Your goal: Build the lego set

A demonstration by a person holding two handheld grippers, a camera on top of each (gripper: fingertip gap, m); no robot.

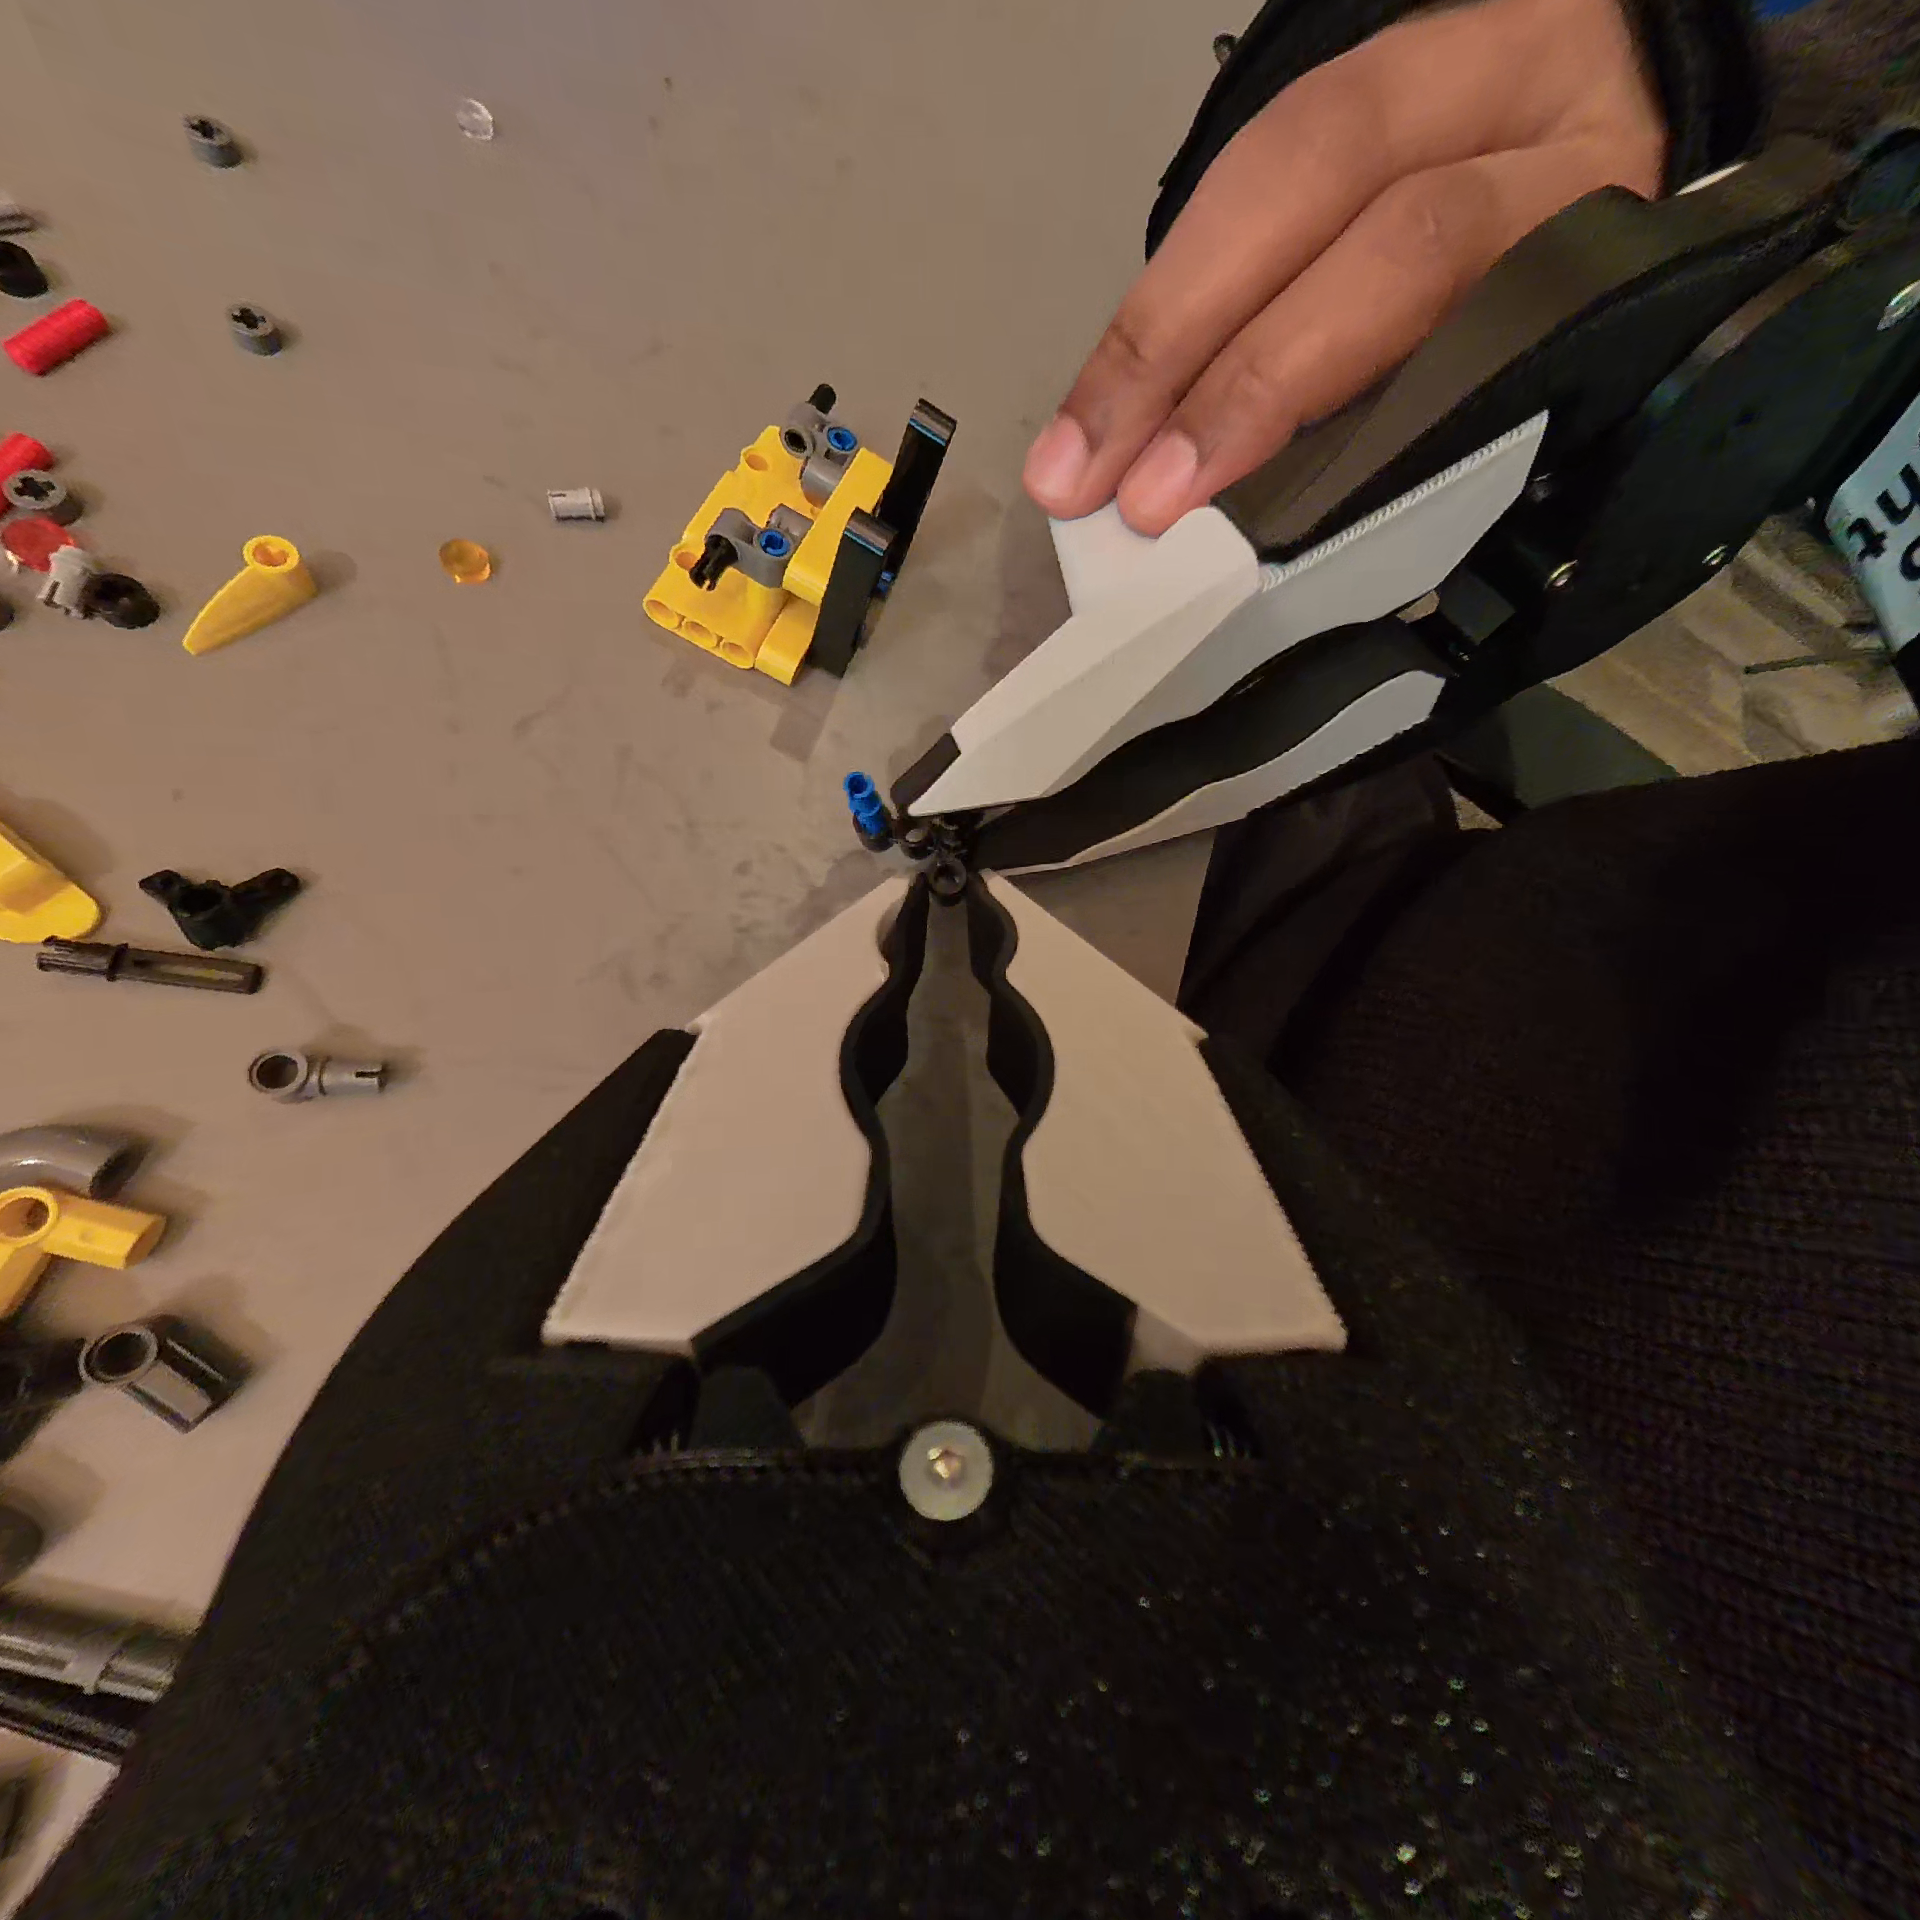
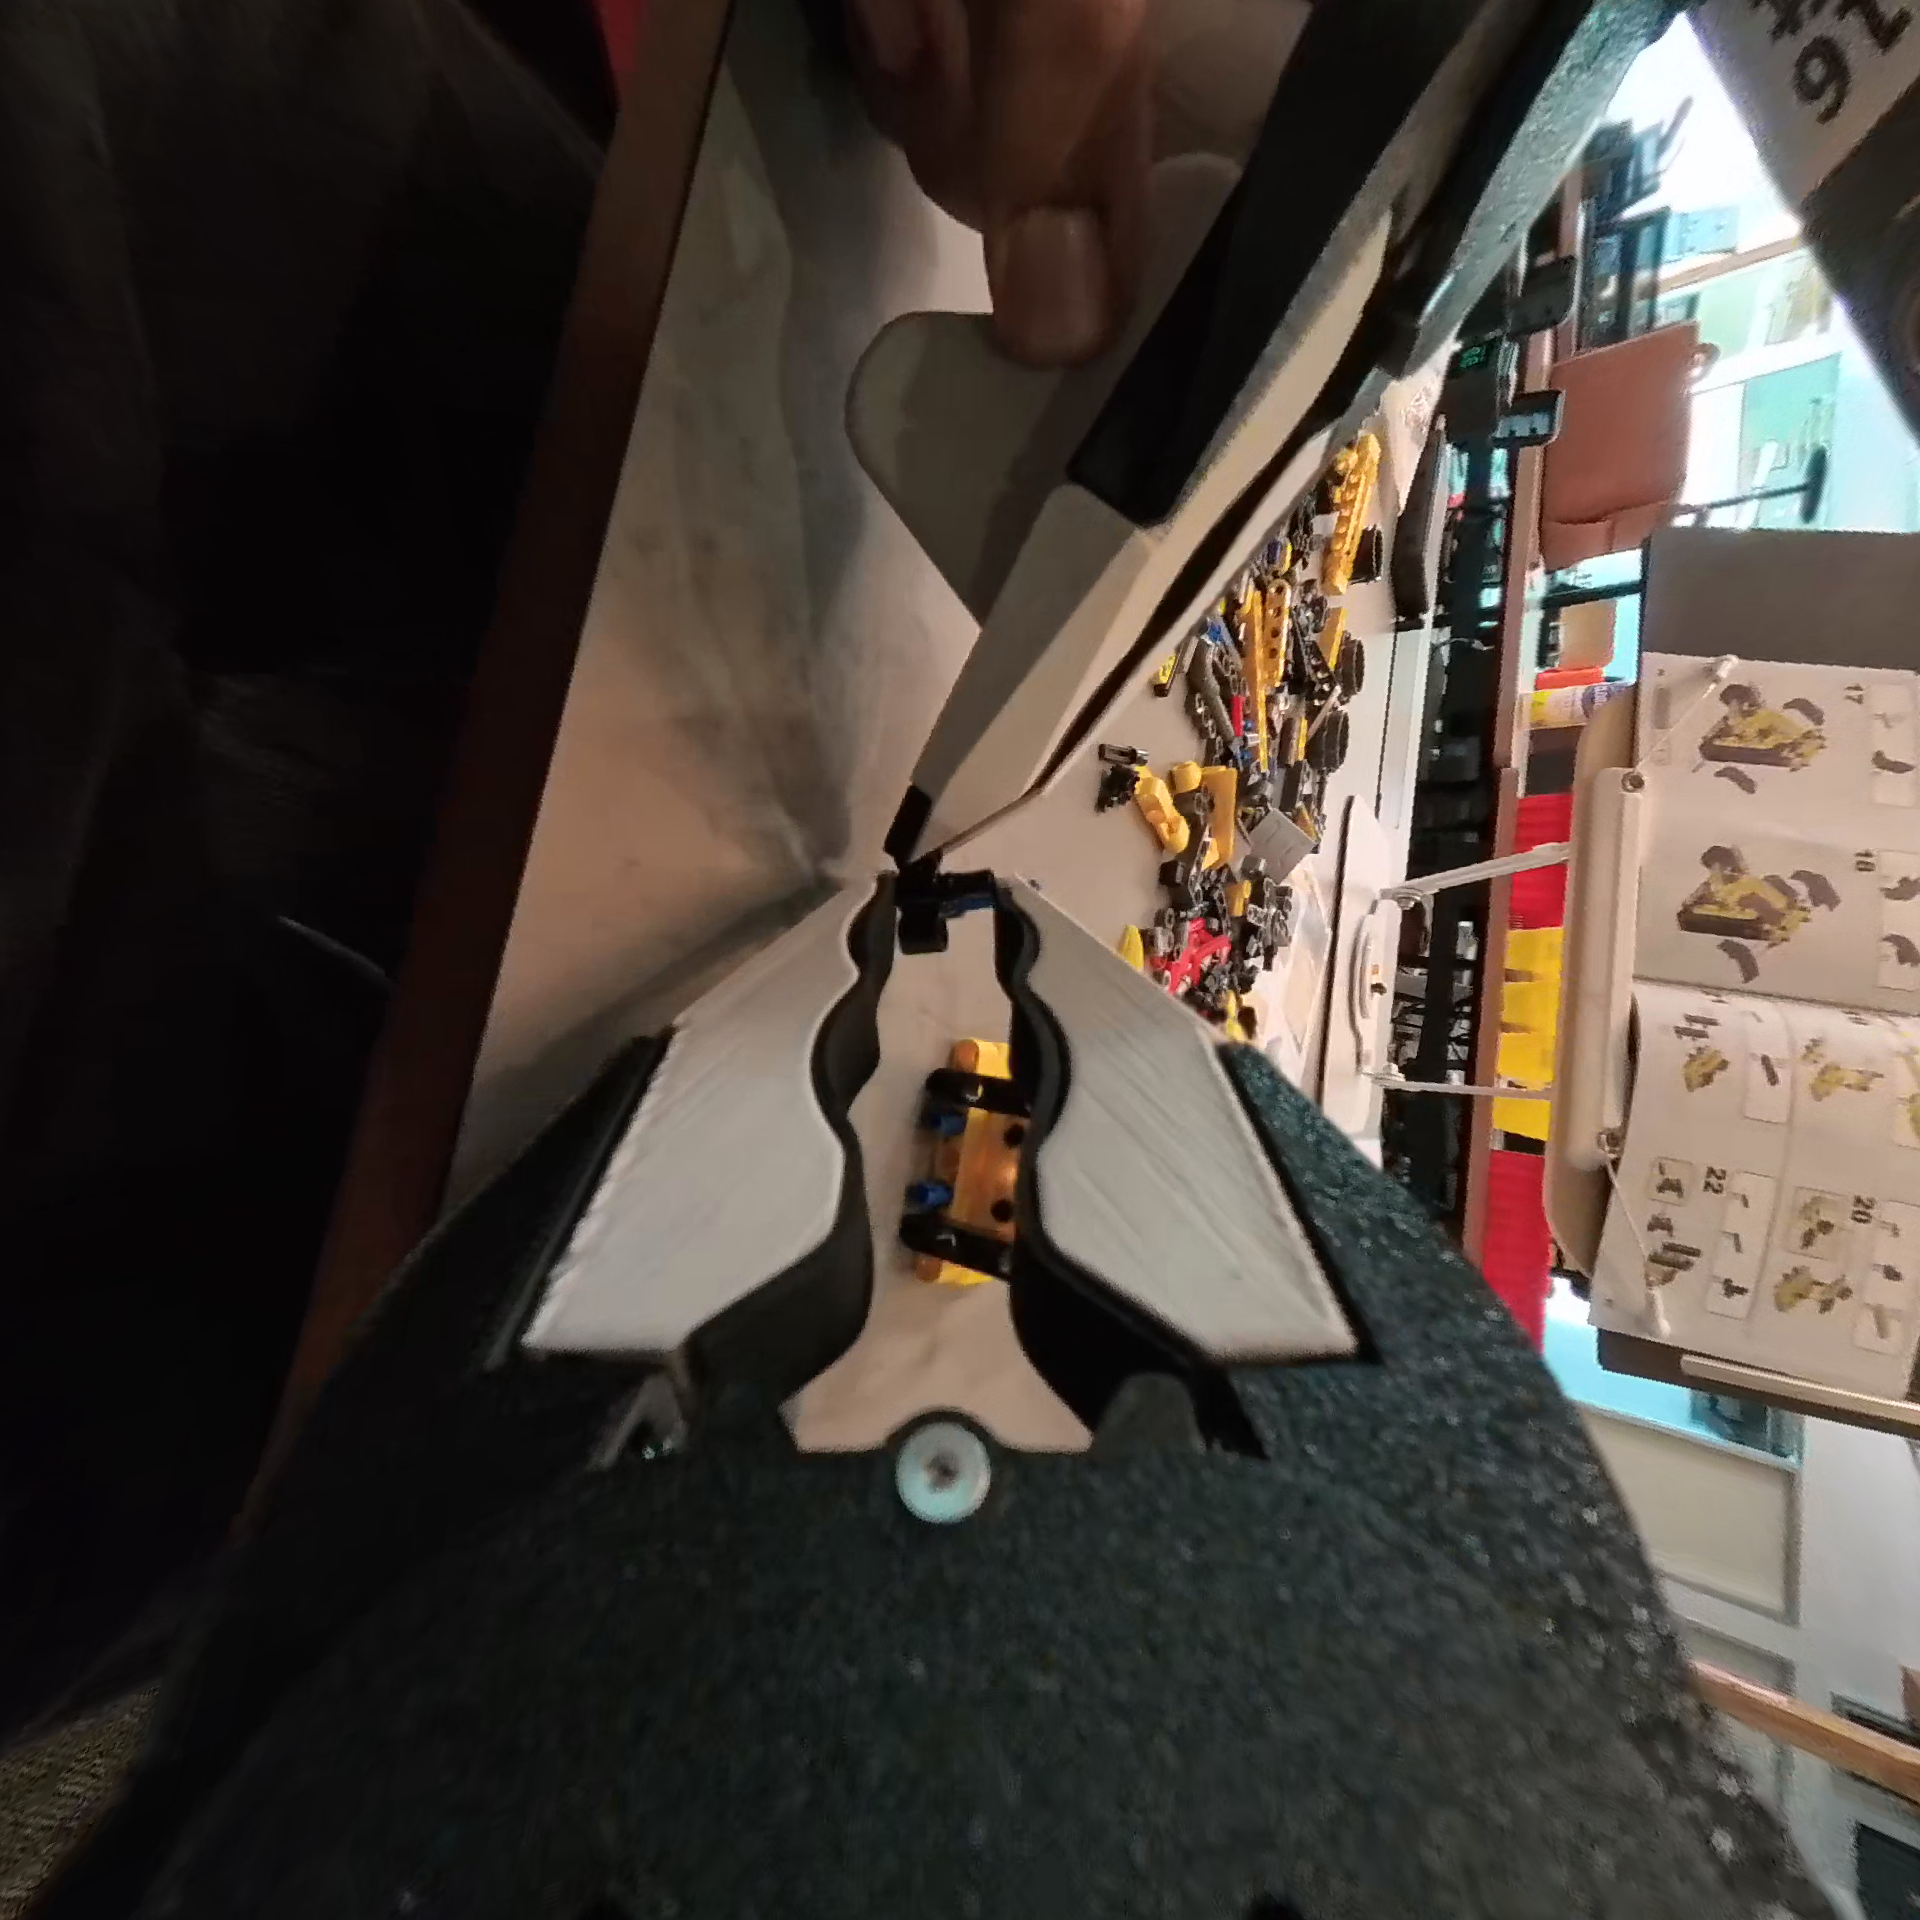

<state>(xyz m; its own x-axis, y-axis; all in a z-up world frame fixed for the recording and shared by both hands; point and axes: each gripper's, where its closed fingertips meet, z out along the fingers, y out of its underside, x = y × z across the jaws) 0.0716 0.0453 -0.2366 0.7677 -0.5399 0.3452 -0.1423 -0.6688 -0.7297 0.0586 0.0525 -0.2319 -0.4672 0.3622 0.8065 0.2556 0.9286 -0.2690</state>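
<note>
Left wrist view shows the left tongs [image 1: 943, 891] pressed together on a small black connector piece [image 1: 940, 847], held above the near part of the table [image 1: 582, 790]. The right tongs [image 1: 914, 805] come in from the right, a hand [image 1: 1340, 301] resting on top of them, and their tips pinch the same little cluster, from which a blue pin [image 1: 864, 802] sticks out to the left. Right wrist view agrees: the right tongs [image 2: 940, 904] grip the black piece [image 2: 925, 920] while the other pair meets it from above. Both pairs appear to be joining or adjusting pin and connector in the air; any further push would seem to need the two tips kept in line. Farther off stands a yellow block assembly [image 1: 774, 551], with a yellow cone piece [image 1: 255, 592], a red ridged cylinder [image 1: 57, 335] and grey bushings scattered at the far left.
</note>
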